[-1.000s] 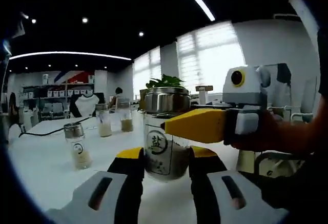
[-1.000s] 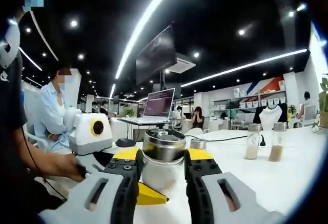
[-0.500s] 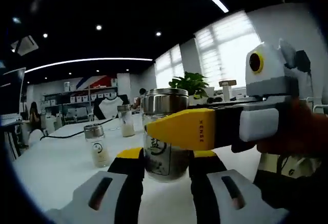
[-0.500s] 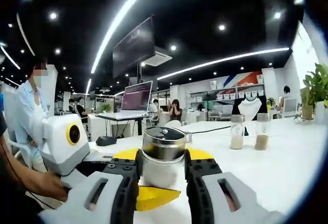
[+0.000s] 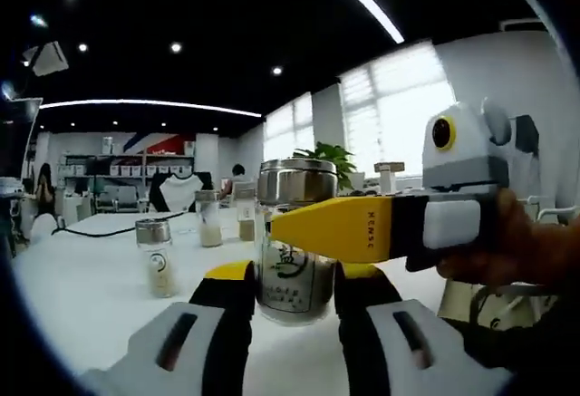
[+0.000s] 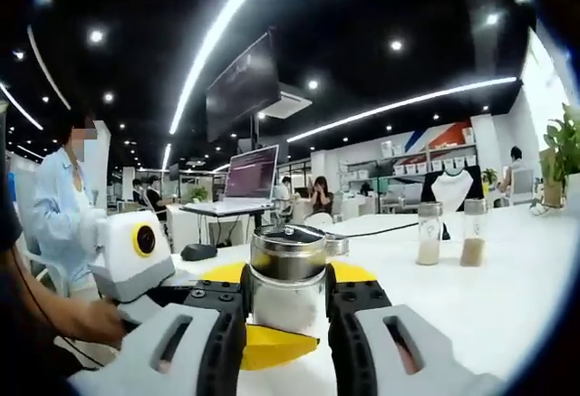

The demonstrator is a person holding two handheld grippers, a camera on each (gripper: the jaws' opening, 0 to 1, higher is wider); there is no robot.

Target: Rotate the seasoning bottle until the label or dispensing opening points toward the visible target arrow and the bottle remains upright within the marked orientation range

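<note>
Office space with a dark ceiling, strip lights and a big white table [image 5: 82, 296] was the backdrop. Both grippers were on the same seasoning bottle [image 5: 292, 233], which stood upright on the table.

From the left gripper view, the left gripper [image 5: 292, 280] had its yellow-tipped black jaws on either side of the jar's lower glass body, pressed right up against it. The label with a dark printed character faced the camera, and a pale powder sat in the bottom part. The right gripper [image 5: 319, 228] came in from the right side, its yellow jaw lying across the front of the jar just under the steel lid, with a person's hand [image 5: 521, 251] wrapped around its handle.

From the right gripper view, the right gripper [image 6: 286, 285] had its jaws pinching the same seasoning bottle [image 6: 288, 278] higher up, near the shiny metal lid, touching on both sides. One yellow jaw of the left gripper [image 6: 272, 346] poked out below the jar, and a hand [image 6: 86, 319] held that gripper at the left.

Further out on the table, a small shaker [image 5: 156, 255] with pale powder stood well apart to the left, and two more jars [image 6: 449, 231] sat side by side, one with whitish contents and one with tan. A laptop [image 6: 240, 183] and a potted plant [image 5: 331, 154] were in the background.
</note>
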